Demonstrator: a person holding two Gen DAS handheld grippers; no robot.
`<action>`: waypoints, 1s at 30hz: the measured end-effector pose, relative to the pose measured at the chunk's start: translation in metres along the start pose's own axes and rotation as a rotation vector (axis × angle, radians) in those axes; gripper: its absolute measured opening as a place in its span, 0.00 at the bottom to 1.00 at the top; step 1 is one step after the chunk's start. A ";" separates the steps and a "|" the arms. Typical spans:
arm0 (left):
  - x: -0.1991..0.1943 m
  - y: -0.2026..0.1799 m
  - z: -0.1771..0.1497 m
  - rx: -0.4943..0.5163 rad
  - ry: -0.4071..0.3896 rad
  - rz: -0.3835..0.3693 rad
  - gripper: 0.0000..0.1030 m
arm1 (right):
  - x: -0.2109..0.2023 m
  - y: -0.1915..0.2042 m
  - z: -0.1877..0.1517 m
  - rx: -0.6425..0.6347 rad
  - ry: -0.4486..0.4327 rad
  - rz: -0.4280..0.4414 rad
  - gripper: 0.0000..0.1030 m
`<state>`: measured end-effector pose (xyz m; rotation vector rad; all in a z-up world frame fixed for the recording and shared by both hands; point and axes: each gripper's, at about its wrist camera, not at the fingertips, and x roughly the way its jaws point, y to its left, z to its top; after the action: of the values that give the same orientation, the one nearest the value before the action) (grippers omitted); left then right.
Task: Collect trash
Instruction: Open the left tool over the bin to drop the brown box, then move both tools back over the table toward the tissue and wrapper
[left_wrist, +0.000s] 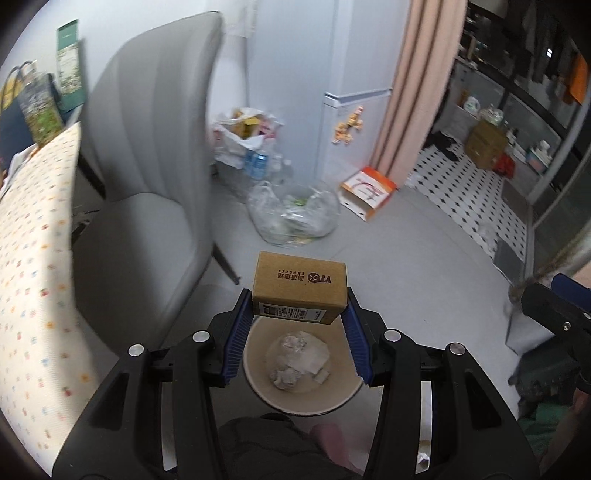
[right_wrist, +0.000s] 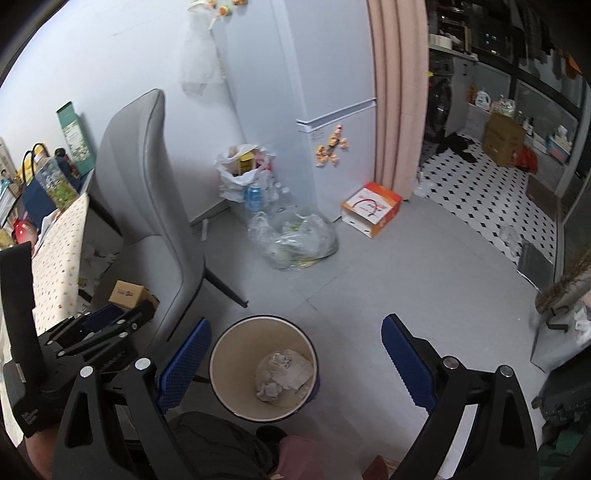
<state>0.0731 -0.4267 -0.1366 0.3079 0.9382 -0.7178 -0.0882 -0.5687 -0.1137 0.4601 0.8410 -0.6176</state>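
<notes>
Holding one small cardboard box (left_wrist: 300, 287) in the left gripper (left_wrist: 298, 314), blue pads clamped on both its sides, right above the open bin (left_wrist: 258, 369). Bin sits on the grey floor and already contains some crumpled paper (right_wrist: 282, 374). Right gripper (right_wrist: 295, 363) hangs over the same bin, jaws spread wide, nothing in them. Around: one grey chair (right_wrist: 147, 206) close on the left, touching nothing; one clear plastic bag (right_wrist: 295, 240) of waste further out; one white bag (right_wrist: 240, 173) with bottles by the fridge (right_wrist: 332, 92); one orange-white box (right_wrist: 371, 208) near the pink curtain (right_wrist: 397, 92).
</notes>
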 end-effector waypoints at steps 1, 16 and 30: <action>0.003 -0.004 0.000 0.007 0.009 -0.012 0.48 | 0.000 -0.002 0.000 0.003 -0.001 -0.005 0.91; -0.010 0.014 0.002 -0.034 0.004 0.020 0.89 | 0.001 0.001 0.000 0.004 -0.007 0.012 0.92; -0.083 0.089 -0.005 -0.144 -0.110 0.157 0.91 | -0.032 0.078 0.002 -0.114 -0.066 0.103 0.92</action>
<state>0.0982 -0.3237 -0.0768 0.2102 0.8459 -0.5149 -0.0518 -0.5024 -0.0761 0.3752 0.7801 -0.4847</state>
